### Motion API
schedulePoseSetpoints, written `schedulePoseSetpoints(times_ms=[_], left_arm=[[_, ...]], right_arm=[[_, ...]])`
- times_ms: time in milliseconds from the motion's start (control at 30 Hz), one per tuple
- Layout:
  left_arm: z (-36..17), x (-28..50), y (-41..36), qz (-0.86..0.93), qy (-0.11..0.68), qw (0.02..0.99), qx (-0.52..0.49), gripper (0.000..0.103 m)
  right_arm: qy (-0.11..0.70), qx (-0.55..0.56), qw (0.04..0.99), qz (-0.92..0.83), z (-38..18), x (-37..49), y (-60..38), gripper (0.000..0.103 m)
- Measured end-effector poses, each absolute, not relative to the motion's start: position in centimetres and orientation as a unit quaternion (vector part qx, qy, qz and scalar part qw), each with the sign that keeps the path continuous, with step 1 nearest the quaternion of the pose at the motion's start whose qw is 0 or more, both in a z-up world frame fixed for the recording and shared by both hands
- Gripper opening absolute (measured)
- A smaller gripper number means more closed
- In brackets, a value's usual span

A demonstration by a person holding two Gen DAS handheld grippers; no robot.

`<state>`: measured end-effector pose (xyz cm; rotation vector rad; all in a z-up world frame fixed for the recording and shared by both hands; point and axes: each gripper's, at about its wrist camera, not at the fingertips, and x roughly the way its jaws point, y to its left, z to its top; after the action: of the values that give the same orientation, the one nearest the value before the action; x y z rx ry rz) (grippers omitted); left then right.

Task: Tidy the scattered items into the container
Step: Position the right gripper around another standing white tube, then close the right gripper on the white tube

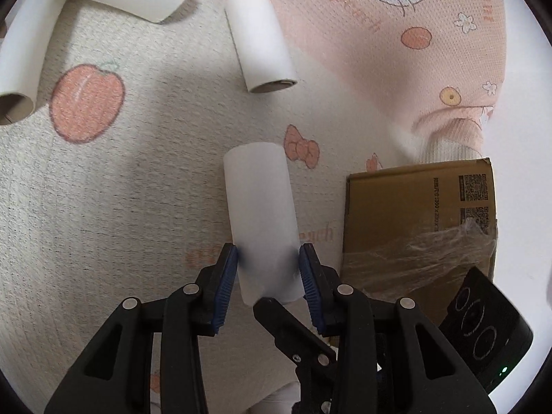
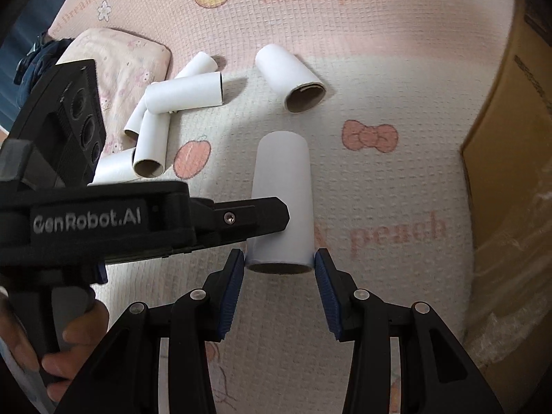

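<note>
Two hand-held tongs meet over a soft mat printed with peaches and bows. The left gripper (image 1: 268,257) pinches a white cardboard tube (image 1: 260,220) between its blue pads (image 1: 226,286), the tube pointing straight ahead of the tongs.

In the right wrist view, the right gripper (image 2: 279,264) has its jaws set either side of the near end of the same tube (image 2: 281,203). They look about to touch it, but whether they press is hard to tell; the left tongs cross in from the left and grip the tube's side.

The cardboard box (image 1: 419,220), the likely container, lies just to the right of the left gripper; in the right wrist view the same box (image 2: 507,179) rises to the right of the right tongs. More loose tubes (image 2: 179,98) lie well ahead and to the left of the right tongs, with one tube (image 2: 291,77) straight ahead.

This looks like a handover or a two-handed carry of one tube. Next, one pair of tongs should take a firm hold, the other let go, and the tube swing right, over the box rim, to be dropped inside.
</note>
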<state>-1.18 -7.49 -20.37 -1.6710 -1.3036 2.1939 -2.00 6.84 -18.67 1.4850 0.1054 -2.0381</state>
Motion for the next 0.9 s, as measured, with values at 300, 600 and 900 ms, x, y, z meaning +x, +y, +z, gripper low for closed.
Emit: schedulePoseSetpoints(times_ms=[300,600,900], left_arm=[[-20.2,-2.5,-7.9,0.725,-0.417,0.032,-0.547,0.049],[-19.9,-3.3,-8.8,0.732,-0.409,0.018,-0.544,0.049],[-21.5,-4.3,-9.3,0.712,-0.423,0.030,-0.559,0.049]], right_arm=[[0.030,0.564,0.300,-0.769,-18.6,-2.6,7.8,0.041],[0.011,0.580,0.331,-0.744,-19.1,-5.1,6.1,0.041],[0.015,0.598,0.321,-0.734,-20.6,-6.8,5.4,0.041]])
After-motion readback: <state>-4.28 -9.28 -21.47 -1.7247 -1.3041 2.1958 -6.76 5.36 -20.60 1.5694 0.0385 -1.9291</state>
